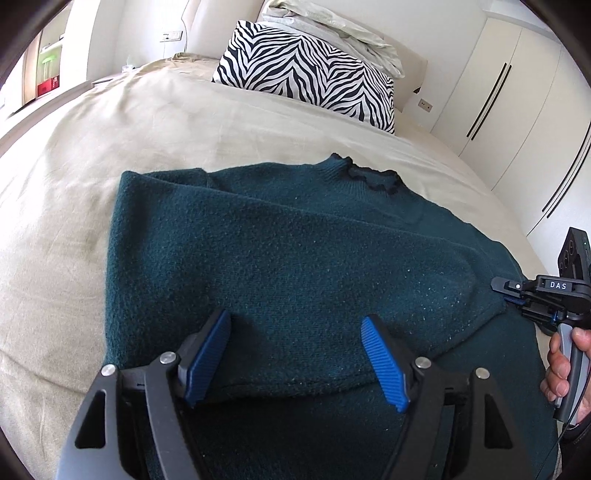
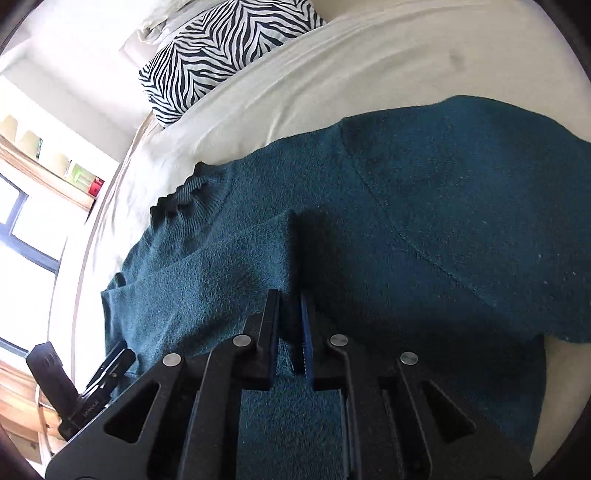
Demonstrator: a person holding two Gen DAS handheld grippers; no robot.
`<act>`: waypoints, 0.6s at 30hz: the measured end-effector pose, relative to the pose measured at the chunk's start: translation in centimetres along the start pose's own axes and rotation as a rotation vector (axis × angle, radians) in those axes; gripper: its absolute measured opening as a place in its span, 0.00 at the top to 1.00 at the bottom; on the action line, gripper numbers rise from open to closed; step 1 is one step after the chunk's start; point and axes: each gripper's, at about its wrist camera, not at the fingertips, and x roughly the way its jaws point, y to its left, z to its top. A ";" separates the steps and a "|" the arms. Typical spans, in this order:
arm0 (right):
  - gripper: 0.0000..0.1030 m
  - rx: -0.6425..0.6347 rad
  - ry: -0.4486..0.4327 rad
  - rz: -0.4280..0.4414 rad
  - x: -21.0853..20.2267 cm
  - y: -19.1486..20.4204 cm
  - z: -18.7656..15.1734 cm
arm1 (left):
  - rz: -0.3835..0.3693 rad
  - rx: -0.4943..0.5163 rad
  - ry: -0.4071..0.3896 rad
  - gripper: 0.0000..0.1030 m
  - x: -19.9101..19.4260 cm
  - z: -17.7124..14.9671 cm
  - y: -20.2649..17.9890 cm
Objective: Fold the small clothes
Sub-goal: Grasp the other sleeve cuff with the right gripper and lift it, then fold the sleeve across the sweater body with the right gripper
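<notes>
A dark green knit sweater (image 1: 295,251) lies flat on the bed, its frilled collar (image 1: 369,177) toward the pillow. My left gripper (image 1: 295,317) stands open just above its near folded edge, blue pads (image 1: 207,362) wide apart, not pressing the cloth. My right gripper (image 1: 498,286) is at the sweater's right edge, held by a hand (image 1: 561,362). In the right wrist view the right gripper (image 2: 290,295) is shut, with a bit of sweater (image 2: 443,221) fabric pinched between its fingers. A sleeve lies across the body, its cuff (image 2: 288,225) just ahead of the fingertips. The left gripper (image 2: 110,362) shows at the lower left.
The beige bed sheet (image 1: 110,147) spreads left of and beyond the sweater. A zebra-print pillow (image 1: 306,74) leans at the headboard with folded pale bedding (image 1: 332,26) on top. White wardrobe doors (image 1: 517,110) stand to the right. A window and shelves (image 2: 55,166) lie past the bed.
</notes>
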 end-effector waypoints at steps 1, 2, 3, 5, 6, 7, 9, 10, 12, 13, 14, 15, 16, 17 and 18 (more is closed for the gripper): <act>0.81 0.015 -0.046 0.015 -1.7 -0.8 -0.2 | -0.004 -0.002 -0.002 0.27 -0.1 0.0 0.0; 0.75 0.037 -0.096 0.025 -3.7 -1.9 -0.5 | -0.008 -0.005 -0.004 0.27 -0.1 -0.1 0.1; 0.57 0.077 -0.143 0.031 -5.8 -3.4 -0.9 | -0.013 -0.006 -0.005 0.26 -0.1 -0.1 0.1; 0.34 0.193 -0.242 0.048 -10.0 -7.3 -2.2 | -0.020 -0.009 -0.007 0.25 -0.3 -0.1 0.3; 0.34 0.244 -0.276 0.052 -11.9 -9.4 -2.9 | -0.021 -0.009 -0.008 0.25 -0.3 -0.2 0.3; 0.34 0.295 -0.301 0.047 -13.5 -11.6 -3.8 | -0.021 -0.008 -0.009 0.25 -0.3 -0.1 0.3; 0.34 0.438 -0.346 0.030 -16.3 -16.3 -5.9 | -0.019 -0.004 -0.008 0.25 -0.3 -0.1 0.3; 0.34 0.513 -0.371 0.031 -17.4 -18.5 -7.1 | -0.015 -0.001 -0.008 0.24 -0.3 -0.1 0.2; 0.35 0.623 -0.424 0.030 -19.4 -22.4 -9.0 | -0.009 0.005 -0.008 0.24 -0.3 -0.2 0.1; 0.39 0.663 -0.454 0.042 -20.2 -23.9 -9.7 | -0.007 0.007 -0.008 0.24 -0.2 -0.1 0.1; 0.40 0.702 -0.478 0.060 -20.6 -25.1 -10.1 | -0.006 0.007 -0.008 0.24 -0.2 -0.1 0.1; 0.43 0.735 -0.497 0.073 -21.1 -26.2 -10.2 | -0.006 0.007 -0.007 0.24 -0.2 -0.1 0.1; 0.43 0.755 -0.518 0.077 -21.3 -27.0 -10.0 | -0.007 0.007 -0.008 0.24 -0.2 -0.1 0.0; 0.43 0.766 -0.537 0.069 -21.4 -27.7 -9.6 | -0.007 0.006 -0.008 0.24 -0.2 -0.1 0.0; 0.43 0.777 -0.549 0.058 -21.4 -28.3 -9.0 | -0.007 0.006 -0.008 0.24 -0.2 -0.1 0.0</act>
